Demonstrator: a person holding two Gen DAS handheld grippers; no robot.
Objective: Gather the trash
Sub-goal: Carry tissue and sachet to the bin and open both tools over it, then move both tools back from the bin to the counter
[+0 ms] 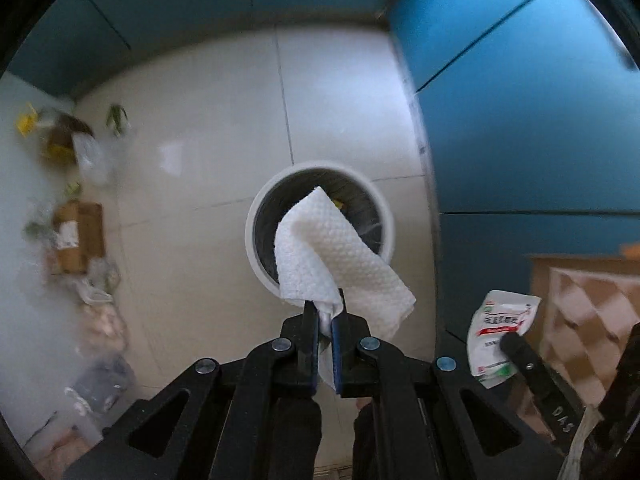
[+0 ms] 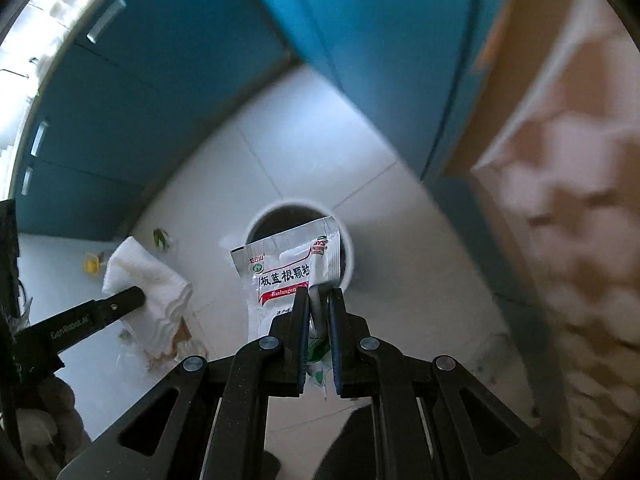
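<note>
The left gripper [image 1: 325, 312] has its jaws clamped on one folded white embossed paper towel [image 1: 340, 256], which hangs in the air over the round white-rimmed trash bin [image 1: 256, 256] standing on the pale tiled floor [image 1: 208, 160]. The right gripper [image 2: 319, 300] has its jaws pinched shut on one silver and white medicine sachet [image 2: 280, 268] with red and green print, also held above that single bin [image 2: 349, 256]. Each wrist view shows the other gripper's load: the sachet [image 1: 500, 332] at the right of the left view, the towel [image 2: 148, 280] at the left of the right view. Blue cabinet fronts [image 1: 520, 120] stand along two sides of the floor. A blurred scatter of litter lies along the left wall, including one brown cardboard box [image 1: 78, 236] and one yellow scrap [image 2: 91, 263]; further pieces are too blurred to count.
</note>
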